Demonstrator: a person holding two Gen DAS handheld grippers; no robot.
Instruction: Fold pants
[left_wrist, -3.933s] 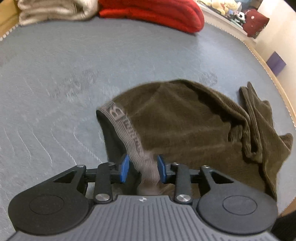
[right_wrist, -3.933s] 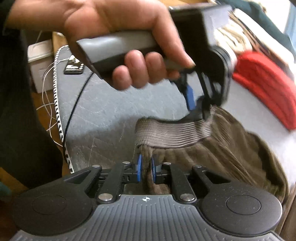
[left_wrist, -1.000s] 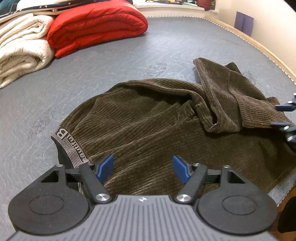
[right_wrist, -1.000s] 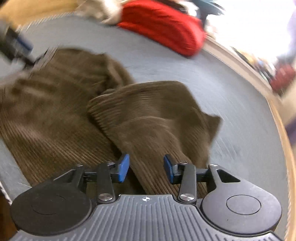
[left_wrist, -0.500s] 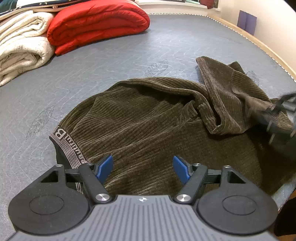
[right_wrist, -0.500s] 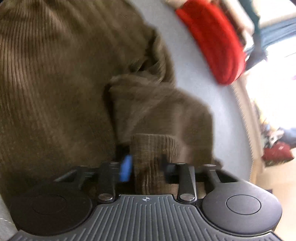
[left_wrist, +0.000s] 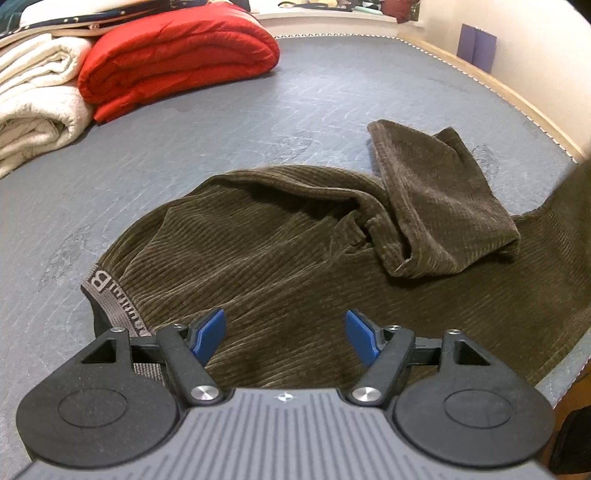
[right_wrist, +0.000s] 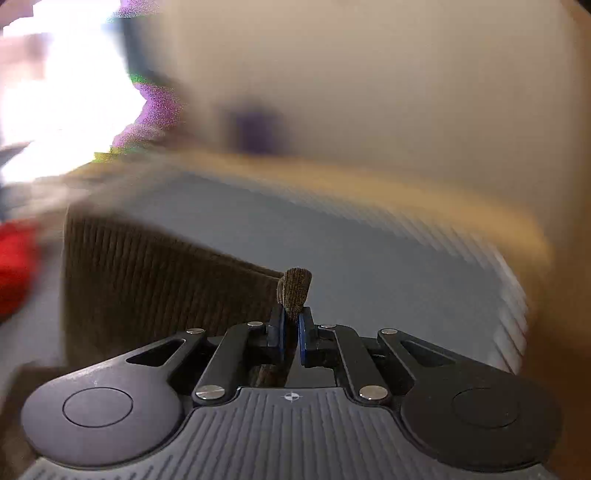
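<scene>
Grey quilted mattress (left_wrist: 332, 96) is filling the scene, with a cream blanket (left_wrist: 33, 99) and a folded red duvet (left_wrist: 173, 55) lying at its far left. Brown corduroy pants (left_wrist: 266, 251) are sprawling across the middle, waistband (left_wrist: 107, 295) at left. Over them, the left gripper (left_wrist: 284, 334) is hovering with jaws spread wide. Further right, the right gripper (right_wrist: 291, 332) is pinching a fold of pants fabric, lifting it.
</scene>
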